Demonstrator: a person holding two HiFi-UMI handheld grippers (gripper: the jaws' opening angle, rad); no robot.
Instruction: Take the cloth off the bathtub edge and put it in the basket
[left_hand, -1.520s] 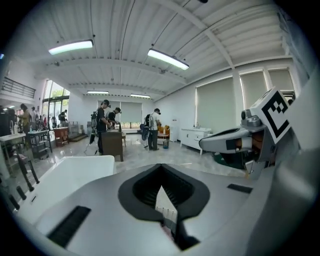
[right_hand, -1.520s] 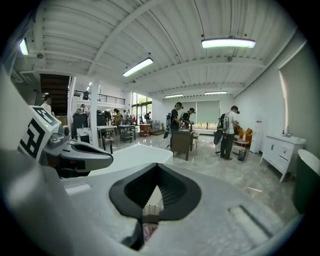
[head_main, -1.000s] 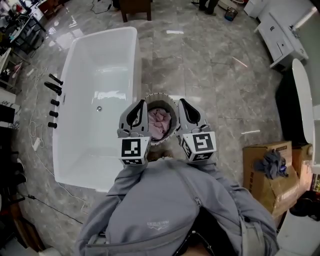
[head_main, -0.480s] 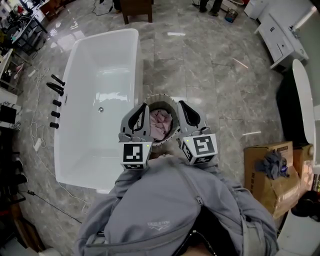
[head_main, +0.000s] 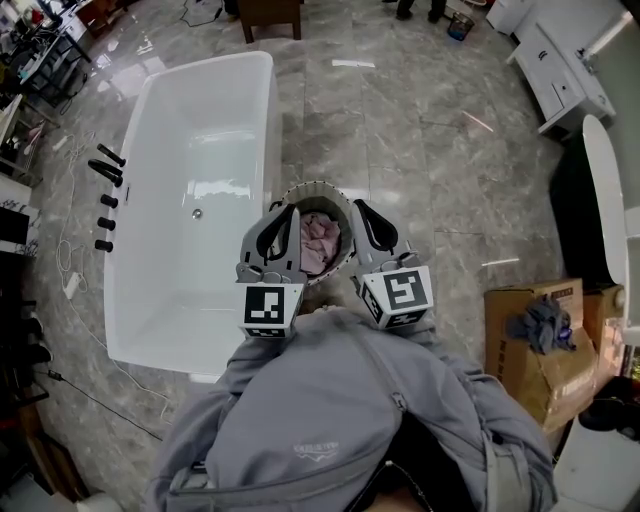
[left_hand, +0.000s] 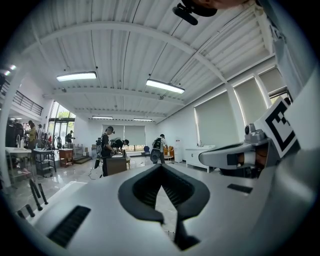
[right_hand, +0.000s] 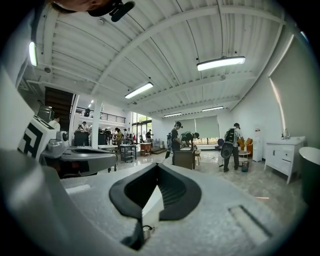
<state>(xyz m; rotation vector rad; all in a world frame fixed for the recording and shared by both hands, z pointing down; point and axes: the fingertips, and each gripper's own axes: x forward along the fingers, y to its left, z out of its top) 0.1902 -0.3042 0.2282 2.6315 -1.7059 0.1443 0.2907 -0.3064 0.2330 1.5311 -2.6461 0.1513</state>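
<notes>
The pink cloth (head_main: 318, 238) lies in the basket (head_main: 316, 188) beside the bathtub (head_main: 200, 130), with the left gripper (head_main: 286, 209) and right gripper (head_main: 360, 206) both closed and empty, so the job looks done.

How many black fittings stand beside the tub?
5, in a column left of the white oblong bathtub: two long black fittings farthest, three short ones nearer. None seem hidden.

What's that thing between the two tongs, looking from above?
In the head view, a round basket holding the pink cloth shows between the left tongs and right tongs, down on the floor beside the bathtub.
</notes>
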